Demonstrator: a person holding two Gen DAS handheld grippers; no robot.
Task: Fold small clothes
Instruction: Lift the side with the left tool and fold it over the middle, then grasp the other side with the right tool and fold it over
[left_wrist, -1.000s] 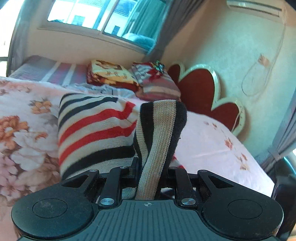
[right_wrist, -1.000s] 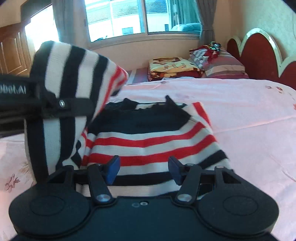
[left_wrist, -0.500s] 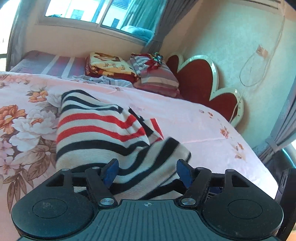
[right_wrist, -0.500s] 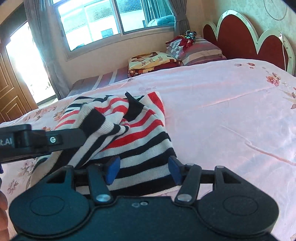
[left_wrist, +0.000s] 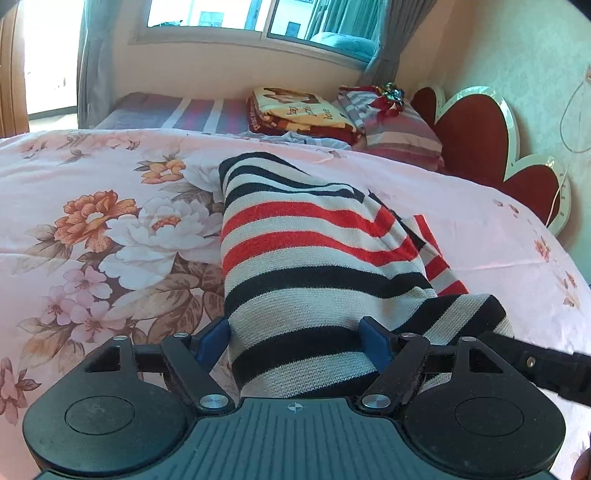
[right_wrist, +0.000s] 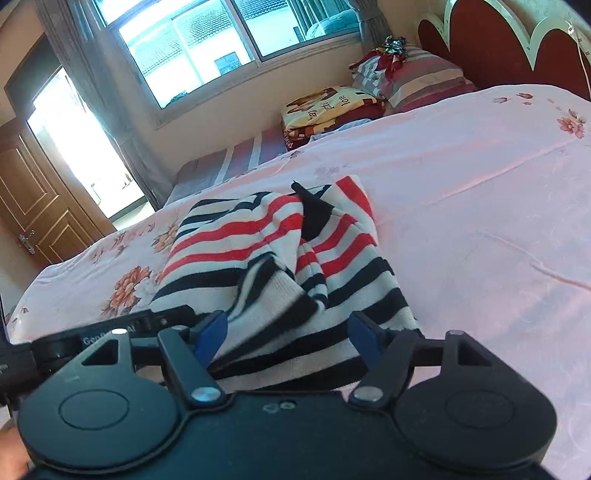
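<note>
Lying on the floral bedspread (left_wrist: 110, 229), the striped sweater (left_wrist: 314, 266) sits between both grippers' just-widened, unclamped jaws.

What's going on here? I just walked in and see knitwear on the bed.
A person with a handheld gripper in each hand is folding a small red, black and cream striped knit sweater on the pink floral bedsheet. The left gripper has just been opening and has let a sleeve drop across the body. The right gripper has also been opening; neither grips the sweater.
</note>
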